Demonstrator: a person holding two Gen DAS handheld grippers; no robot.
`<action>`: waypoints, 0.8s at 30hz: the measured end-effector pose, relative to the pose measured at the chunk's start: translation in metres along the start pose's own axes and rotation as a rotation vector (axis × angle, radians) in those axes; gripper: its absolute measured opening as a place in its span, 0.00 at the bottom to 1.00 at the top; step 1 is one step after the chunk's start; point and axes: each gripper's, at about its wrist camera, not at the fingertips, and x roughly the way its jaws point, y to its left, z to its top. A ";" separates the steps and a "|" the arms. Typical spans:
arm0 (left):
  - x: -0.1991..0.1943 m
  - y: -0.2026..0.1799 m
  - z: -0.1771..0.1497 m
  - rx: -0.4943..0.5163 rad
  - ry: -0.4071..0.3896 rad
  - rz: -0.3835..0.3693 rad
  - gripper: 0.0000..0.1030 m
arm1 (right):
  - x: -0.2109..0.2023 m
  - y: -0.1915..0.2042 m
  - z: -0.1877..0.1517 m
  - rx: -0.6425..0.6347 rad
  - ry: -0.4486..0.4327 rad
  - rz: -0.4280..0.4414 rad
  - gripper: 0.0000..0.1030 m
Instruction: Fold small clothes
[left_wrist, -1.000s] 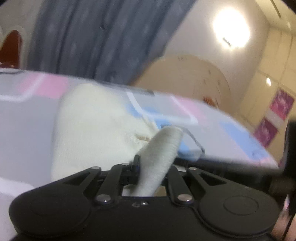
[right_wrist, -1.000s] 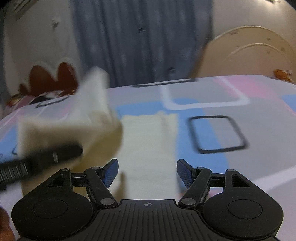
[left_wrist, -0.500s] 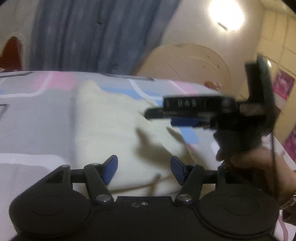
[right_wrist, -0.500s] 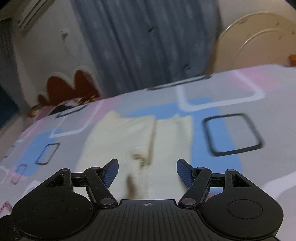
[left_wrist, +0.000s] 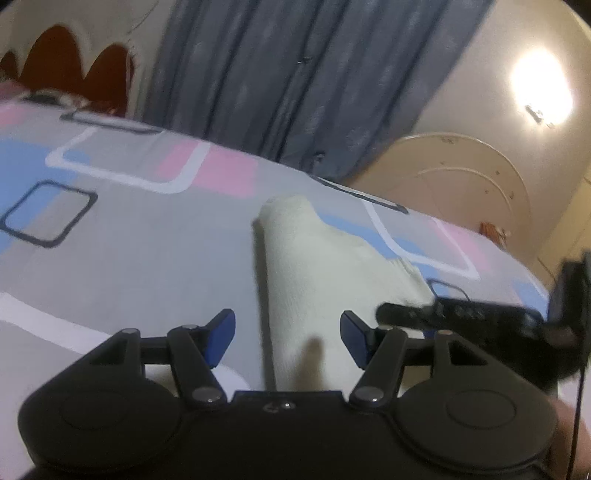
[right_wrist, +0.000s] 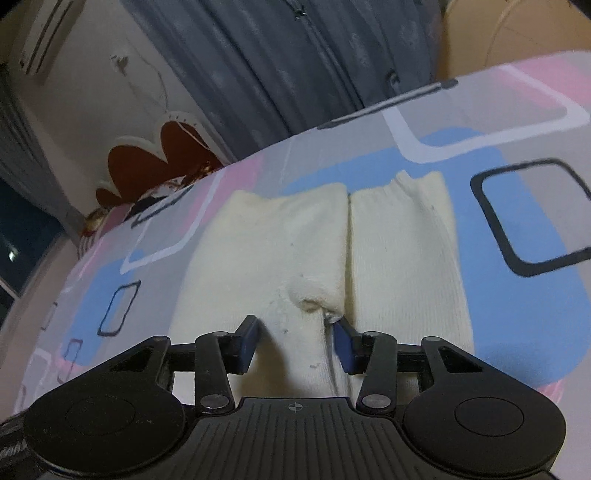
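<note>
A cream knit garment (right_wrist: 277, 240) lies flat on the patterned bedsheet (right_wrist: 517, 266), folded into two panels that meet along a middle seam. My right gripper (right_wrist: 295, 330) hovers low over its near end. Its jaws are closing, with a strip of cloth and a small puckered fold between them, and the pads are not pressing on it. In the left wrist view the same garment (left_wrist: 325, 258) runs away from my left gripper (left_wrist: 286, 332), which is open with only flat cloth under the gap. The right gripper (left_wrist: 461, 314) reaches in from the right edge there.
The bedsheet (left_wrist: 129, 240) is grey with pink, blue and outlined squares. Blue curtains (left_wrist: 295, 74) hang behind the bed. A scalloped red-brown headboard (right_wrist: 159, 158) stands at the far left, and an arched cream cabinet (left_wrist: 461, 177) at the right.
My left gripper let go of the cream fold it held, opened and drew away to the left. My right gripper came lower over the garment and its jaws narrowed.
</note>
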 end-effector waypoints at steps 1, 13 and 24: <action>0.002 0.004 0.002 -0.022 0.003 0.007 0.60 | 0.001 -0.001 0.001 0.018 -0.002 0.004 0.43; 0.017 -0.001 0.009 -0.048 0.016 -0.029 0.60 | -0.034 0.010 0.013 -0.010 -0.116 -0.009 0.16; 0.034 -0.030 -0.020 0.059 0.140 -0.072 0.60 | -0.064 -0.032 -0.021 0.034 -0.072 -0.134 0.16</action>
